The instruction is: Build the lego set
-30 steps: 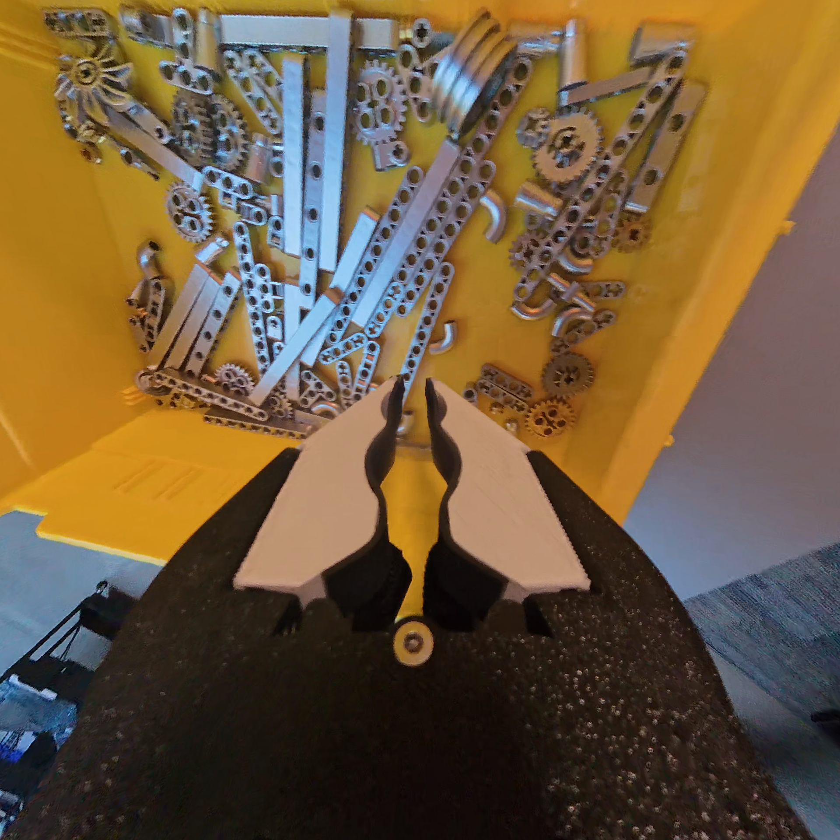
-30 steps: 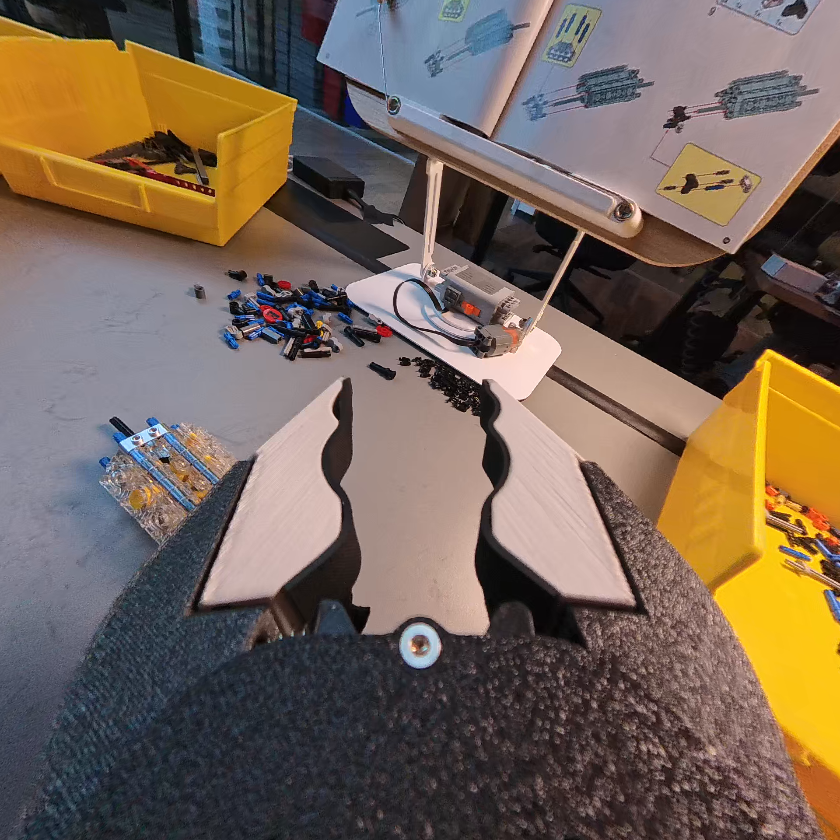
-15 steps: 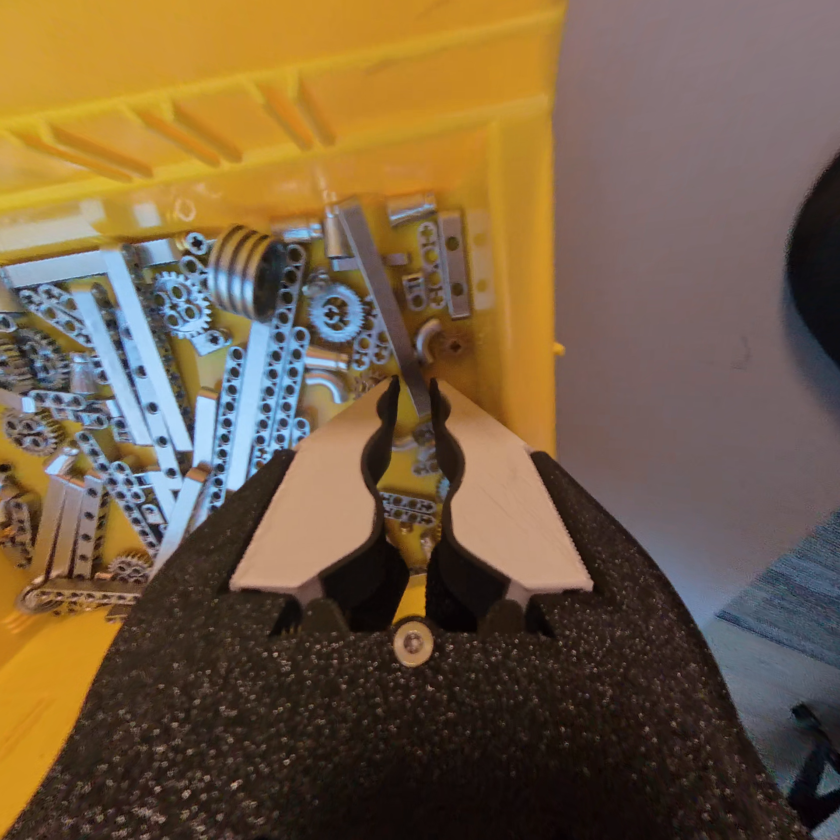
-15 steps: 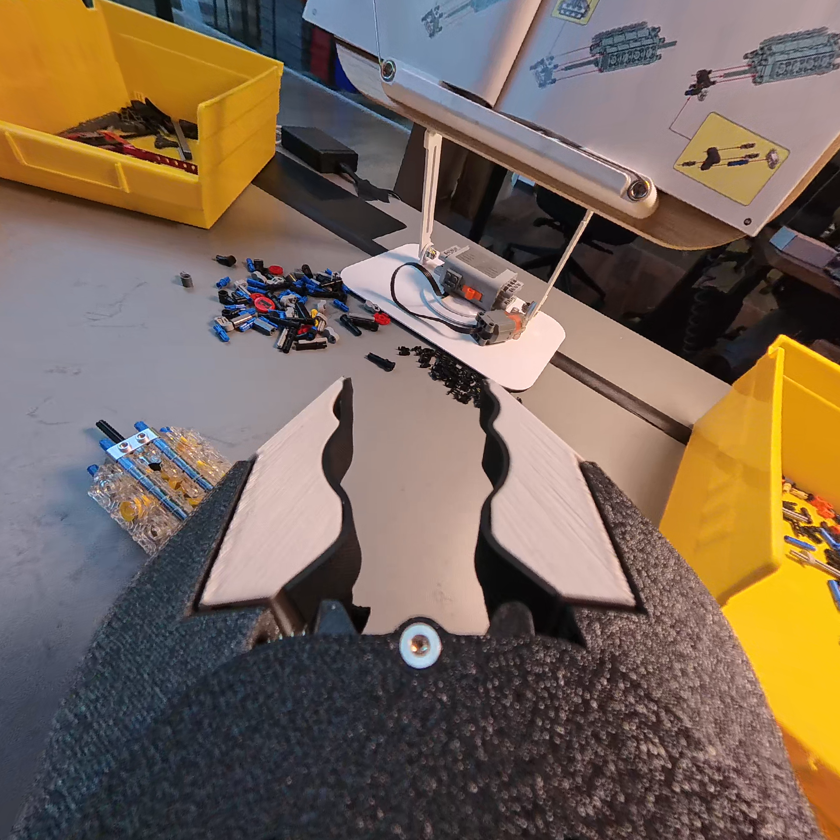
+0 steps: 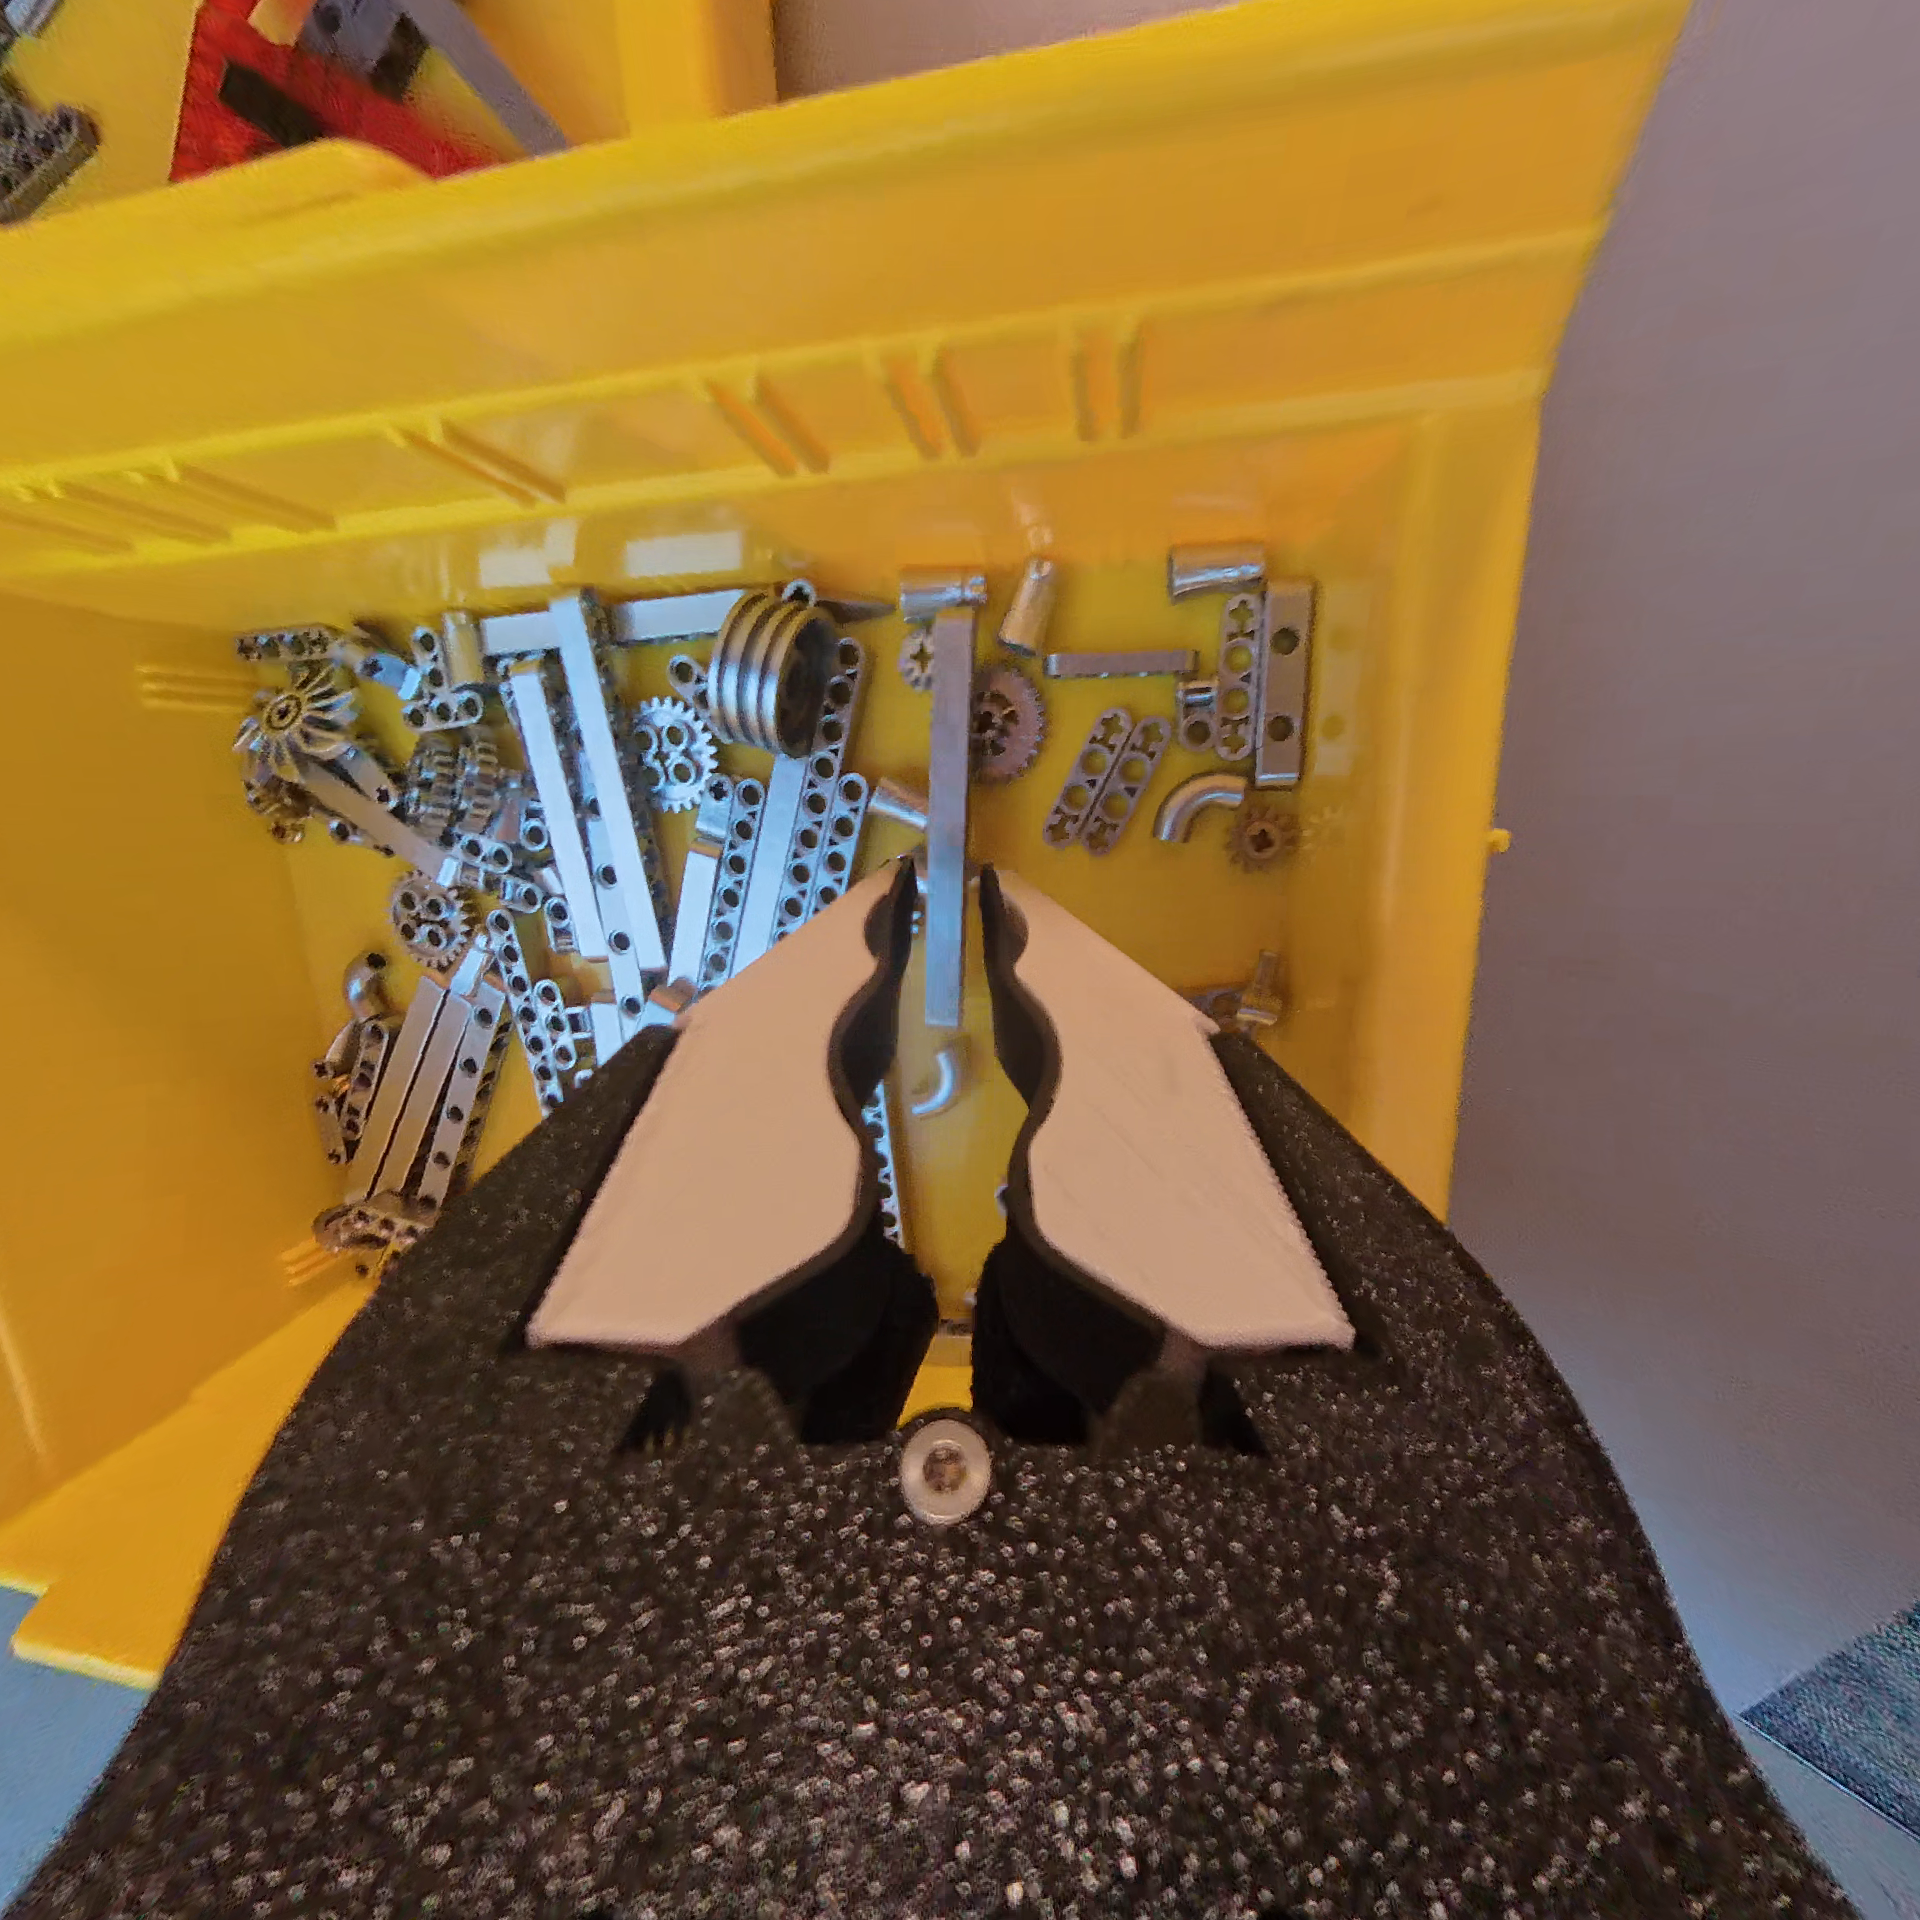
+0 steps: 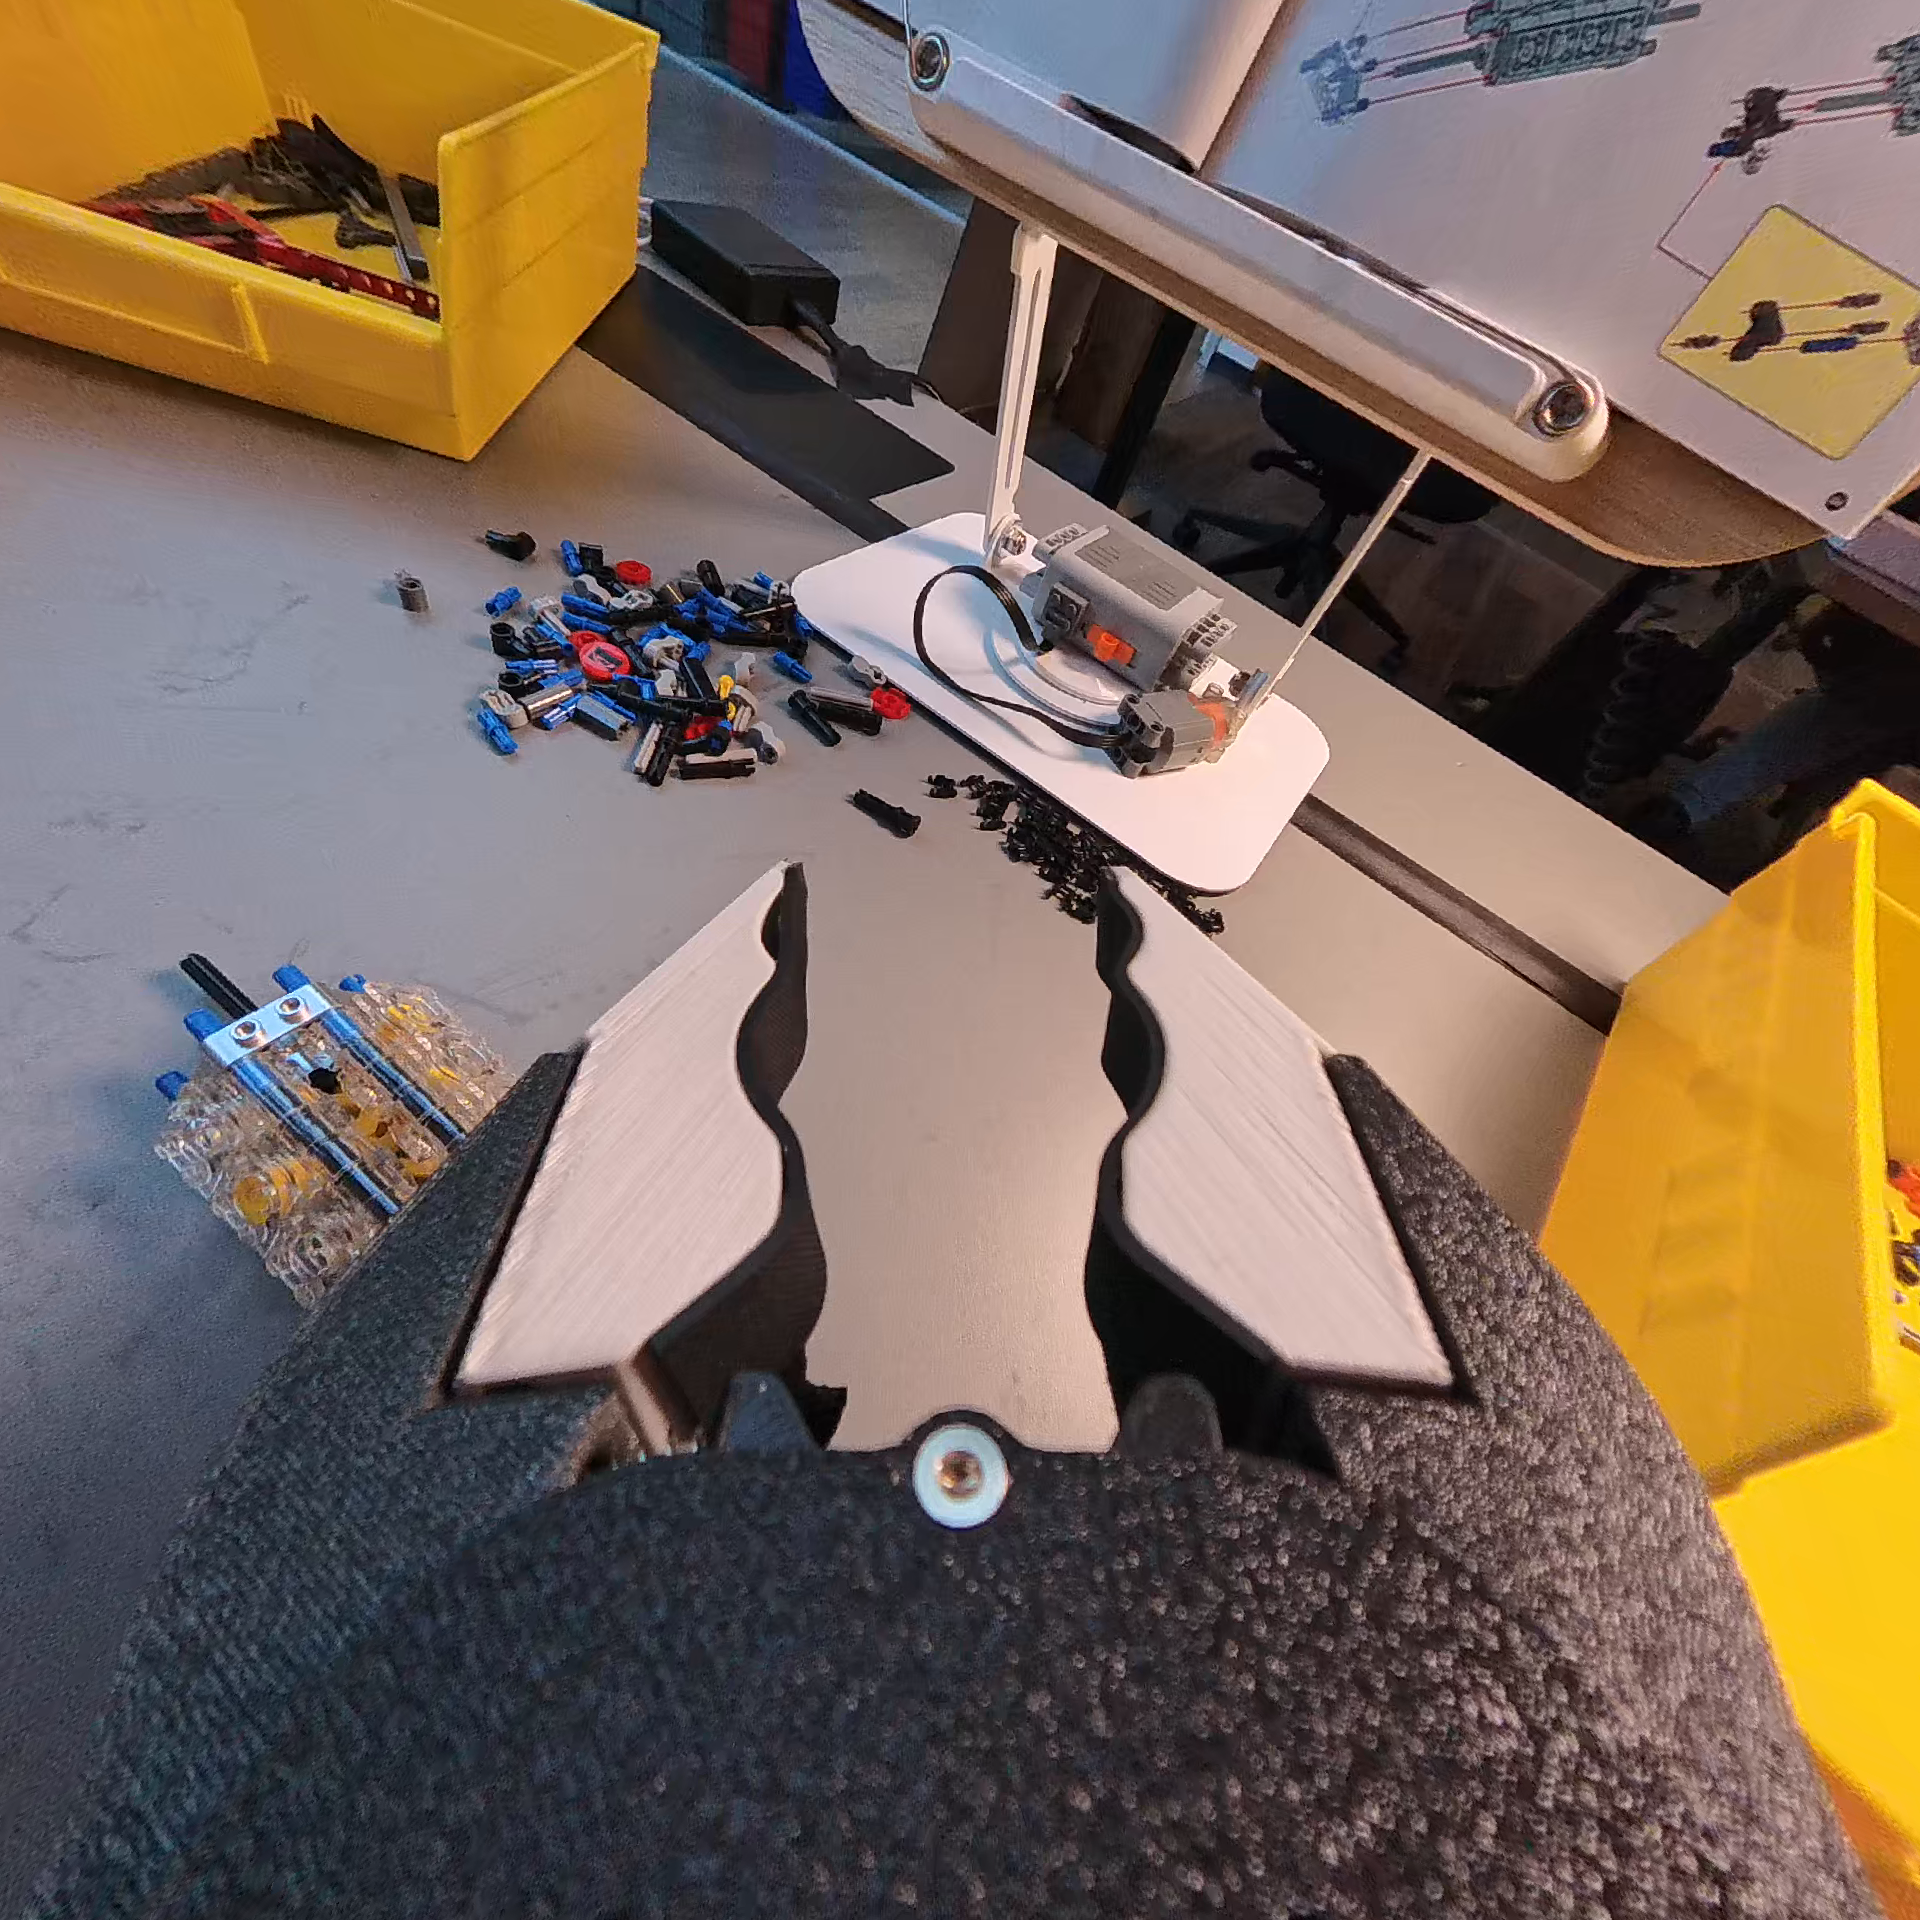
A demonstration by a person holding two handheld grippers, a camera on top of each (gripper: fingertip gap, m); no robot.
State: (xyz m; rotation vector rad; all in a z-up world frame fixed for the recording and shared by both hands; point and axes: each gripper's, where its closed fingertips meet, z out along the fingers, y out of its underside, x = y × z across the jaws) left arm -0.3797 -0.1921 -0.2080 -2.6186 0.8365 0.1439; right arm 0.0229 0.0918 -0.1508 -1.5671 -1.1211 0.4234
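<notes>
My left gripper (image 5: 943,883) hangs inside a yellow bin (image 5: 727,312) full of grey beams, gears and connectors. Its jaws stand only a narrow gap apart. A long flat grey beam (image 5: 951,748) lies in line with that gap, between and beyond the fingertips; I see no grip on it. A ribbed grey wheel (image 5: 769,675) lies to the upper left. My right gripper (image 6: 951,883) is wide open and empty above the grey table. A clear-brick assembly with blue axles (image 6: 322,1112) sits to its left, and a scatter of small black pins (image 6: 1049,842) lies just ahead.
A pile of blue, black and red pins (image 6: 644,665) lies farther ahead. A white stand base (image 6: 1226,810) carries a grey motor and battery box (image 6: 1122,603) under an instruction board (image 6: 1455,156). Yellow bins stand at back left (image 6: 499,260) and at the right (image 6: 1745,1143). Left tips to right tips: about 50 cm. The ribbed grey wheel (image 5: 769,675) sits 5 cm or so from the ends of my left fingers.
The left gripper has swung toward the bin's right end and now lines up with the long grey beam; its gap looks unchanged. The right gripper stays open and has shifted only slightly.
</notes>
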